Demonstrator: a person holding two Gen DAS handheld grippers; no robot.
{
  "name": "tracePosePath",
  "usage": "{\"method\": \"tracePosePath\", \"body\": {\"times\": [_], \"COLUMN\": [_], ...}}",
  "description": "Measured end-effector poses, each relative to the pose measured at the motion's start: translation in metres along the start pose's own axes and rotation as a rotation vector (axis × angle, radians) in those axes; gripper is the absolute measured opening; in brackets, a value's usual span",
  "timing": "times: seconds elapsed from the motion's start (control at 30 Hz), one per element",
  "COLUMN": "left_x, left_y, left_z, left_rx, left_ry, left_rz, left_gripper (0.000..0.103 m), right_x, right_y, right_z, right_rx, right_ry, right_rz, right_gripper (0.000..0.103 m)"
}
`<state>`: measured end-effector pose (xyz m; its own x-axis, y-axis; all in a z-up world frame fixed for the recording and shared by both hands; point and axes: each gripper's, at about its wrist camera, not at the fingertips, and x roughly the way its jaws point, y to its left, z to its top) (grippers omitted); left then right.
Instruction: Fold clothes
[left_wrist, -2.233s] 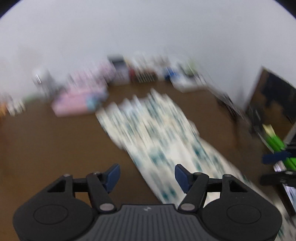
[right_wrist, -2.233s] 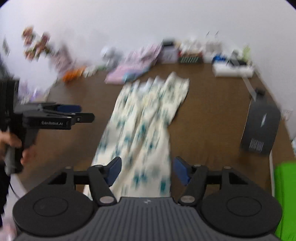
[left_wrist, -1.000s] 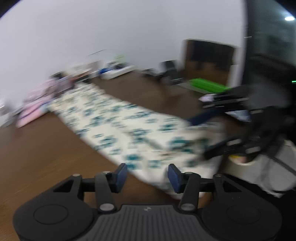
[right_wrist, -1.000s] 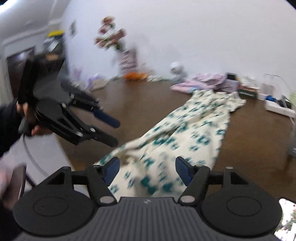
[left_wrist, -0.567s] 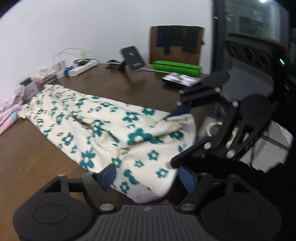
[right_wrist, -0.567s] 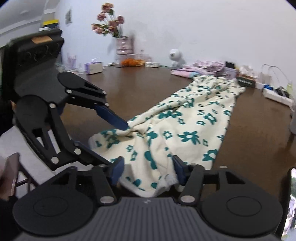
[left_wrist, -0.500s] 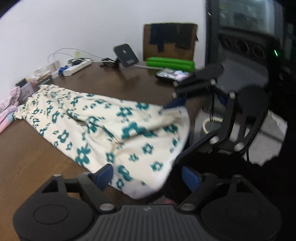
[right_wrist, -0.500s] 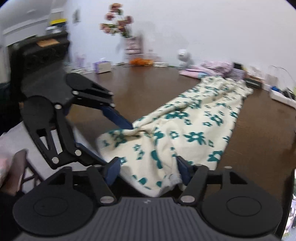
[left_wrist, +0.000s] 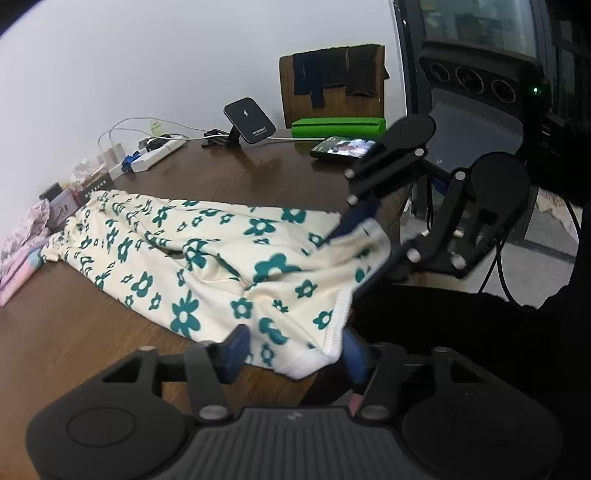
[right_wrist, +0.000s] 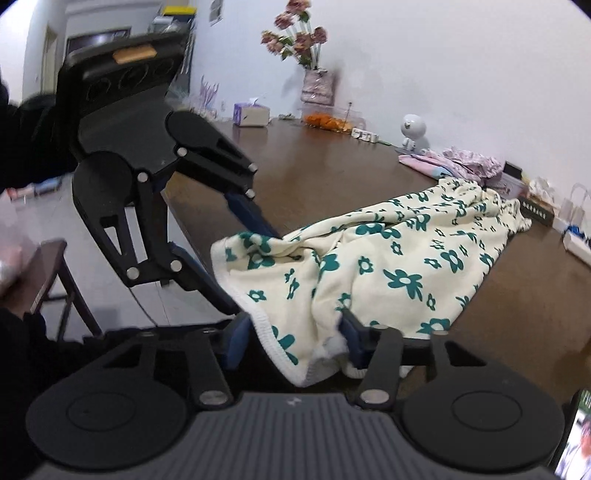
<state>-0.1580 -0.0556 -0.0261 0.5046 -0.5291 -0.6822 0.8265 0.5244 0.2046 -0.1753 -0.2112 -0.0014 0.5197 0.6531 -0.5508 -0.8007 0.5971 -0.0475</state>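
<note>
A cream garment with teal flowers (left_wrist: 207, 258) lies lengthwise on the brown table (left_wrist: 66, 332), its near hem hanging at the table's edge; it also shows in the right wrist view (right_wrist: 399, 266). My left gripper (left_wrist: 295, 350) is open, its fingers either side of one hem corner. My right gripper (right_wrist: 295, 339) is open, its fingers either side of the other hem corner. Each gripper shows in the other's view, the right gripper (left_wrist: 354, 254) and the left gripper (right_wrist: 243, 262), both with jaws apart around the hem.
A pink folded garment (right_wrist: 443, 162) lies at the table's far end. A power strip (left_wrist: 155, 155), a phone stand (left_wrist: 247, 122), a phone (left_wrist: 343, 146) and a green box (left_wrist: 338, 127) are on one side. A flower vase (right_wrist: 314, 85) and a tissue box (right_wrist: 251, 114) stand on the other.
Both grippers swung down to the near hem and now straddle its two corners. The jaws have narrowed slightly around the cloth and the hem is bunched between them.
</note>
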Motion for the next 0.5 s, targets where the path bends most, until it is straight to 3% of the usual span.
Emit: {"method": "tracePosePath", "body": {"times": [0.03, 0.23, 0.3, 0.37, 0.4, 0.43, 0.5], "left_x": [-0.002, -0.013, -0.014, -0.014, -0.014, -0.015, -0.015], "left_y": [-0.001, -0.001, -0.001, -0.001, -0.001, -0.001, 0.001], "left_z": [0.0, -0.003, -0.003, -0.003, -0.003, -0.003, -0.003], "left_rx": [0.0, -0.001, 0.01, 0.024, 0.024, 0.025, 0.023], "left_ry": [0.0, 0.003, 0.01, 0.015, 0.017, 0.017, 0.015], "left_rz": [0.0, -0.005, -0.001, 0.009, 0.008, 0.008, 0.001], "left_gripper": [0.039, 0.018, 0.016, 0.015, 0.015, 0.015, 0.015], "right_x": [-0.002, -0.007, -0.011, -0.016, -0.017, -0.016, -0.01], "right_y": [-0.001, 0.007, 0.011, 0.014, 0.019, 0.02, 0.015], "right_z": [0.0, 0.004, 0.006, 0.005, 0.002, 0.0, -0.003], "right_rx": [0.021, -0.003, -0.035, -0.106, -0.16, -0.209, -0.226], "right_ry": [-0.007, 0.013, 0.003, -0.001, 0.001, 0.011, 0.058], "right_rz": [0.005, 0.0, -0.005, -0.019, -0.037, -0.04, -0.04], "right_gripper": [0.018, 0.013, 0.02, 0.073, 0.078, 0.075, 0.054]}}
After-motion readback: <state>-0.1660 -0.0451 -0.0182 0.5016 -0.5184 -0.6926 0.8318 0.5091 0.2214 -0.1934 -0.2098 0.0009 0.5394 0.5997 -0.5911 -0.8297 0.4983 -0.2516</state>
